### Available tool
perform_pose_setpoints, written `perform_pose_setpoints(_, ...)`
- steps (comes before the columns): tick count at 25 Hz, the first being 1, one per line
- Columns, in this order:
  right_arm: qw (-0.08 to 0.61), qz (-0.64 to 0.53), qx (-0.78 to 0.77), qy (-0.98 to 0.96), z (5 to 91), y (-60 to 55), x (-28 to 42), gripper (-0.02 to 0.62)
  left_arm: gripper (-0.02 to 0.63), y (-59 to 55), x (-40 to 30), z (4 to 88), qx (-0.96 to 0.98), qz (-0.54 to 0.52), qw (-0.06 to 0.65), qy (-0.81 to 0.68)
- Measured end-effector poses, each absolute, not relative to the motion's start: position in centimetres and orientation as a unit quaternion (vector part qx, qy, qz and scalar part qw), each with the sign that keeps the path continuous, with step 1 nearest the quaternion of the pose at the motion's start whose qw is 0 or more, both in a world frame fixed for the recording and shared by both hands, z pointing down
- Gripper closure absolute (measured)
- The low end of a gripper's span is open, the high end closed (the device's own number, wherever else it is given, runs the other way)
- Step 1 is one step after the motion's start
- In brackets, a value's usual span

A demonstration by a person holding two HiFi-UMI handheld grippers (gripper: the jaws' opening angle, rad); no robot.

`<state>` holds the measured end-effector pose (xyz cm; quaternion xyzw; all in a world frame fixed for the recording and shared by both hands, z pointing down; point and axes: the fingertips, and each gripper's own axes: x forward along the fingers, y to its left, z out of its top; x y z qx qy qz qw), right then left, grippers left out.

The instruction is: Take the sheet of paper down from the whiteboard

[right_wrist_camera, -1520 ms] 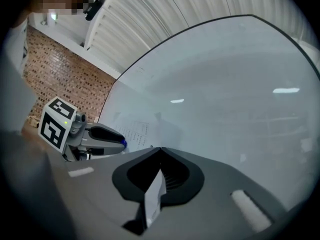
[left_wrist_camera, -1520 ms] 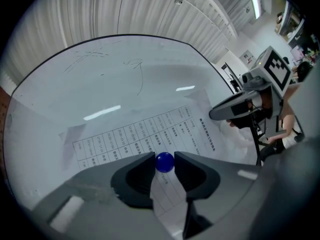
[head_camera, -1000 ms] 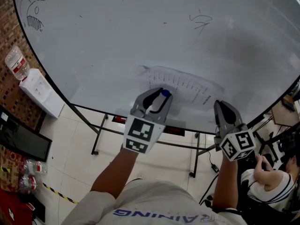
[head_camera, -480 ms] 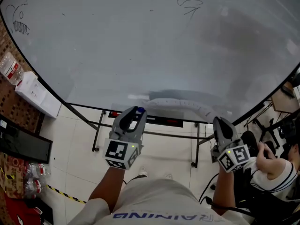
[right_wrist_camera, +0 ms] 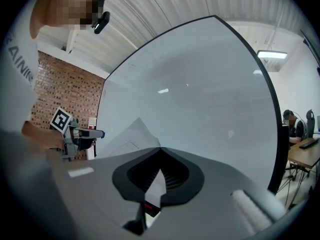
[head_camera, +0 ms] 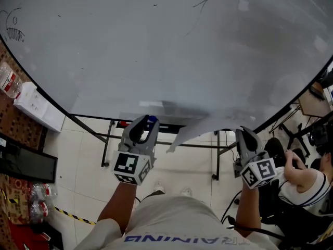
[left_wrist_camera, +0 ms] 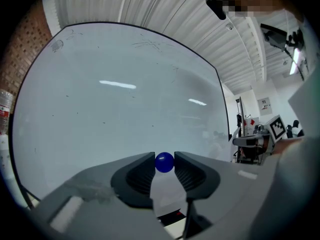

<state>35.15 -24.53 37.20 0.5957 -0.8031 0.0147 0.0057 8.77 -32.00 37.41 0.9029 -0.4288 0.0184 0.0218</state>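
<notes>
The sheet of paper [head_camera: 200, 130] is off the whiteboard [head_camera: 156, 51] and hangs in front of its lower edge. My right gripper [head_camera: 241, 131] is shut on the sheet's right end, and the sheet's free left corner droops down. In the right gripper view the paper [right_wrist_camera: 127, 139] runs left from the closed jaws of that gripper [right_wrist_camera: 160, 149]. My left gripper [head_camera: 148, 121] is shut on a small blue round magnet [head_camera: 152, 120], held just below the board and left of the paper. The magnet [left_wrist_camera: 164, 162] sits pinched between the pads in the left gripper view.
The whiteboard stands on a black wheeled frame [head_camera: 106, 150] over a tiled floor. A white box [head_camera: 39, 108] and a water bottle [head_camera: 8, 79] are by the brick wall at left, with a black screen [head_camera: 26, 163] below them. A seated person [head_camera: 307, 181] is at the right.
Both grippers have come down from the board's face to its lower edge. The paper, flat on the board before, has peeled away and now hangs from my right gripper.
</notes>
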Motion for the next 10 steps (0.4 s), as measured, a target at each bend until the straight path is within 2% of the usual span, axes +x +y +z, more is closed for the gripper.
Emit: perform_pose_setpoints(10, 0.017, 0.015, 0.588, -0.808, 37.16, -24.4, 34.33, 0.589, 0.477, -31.94, 9.13, 37.4, 0.906, 0.03, 0.02, -0.422)
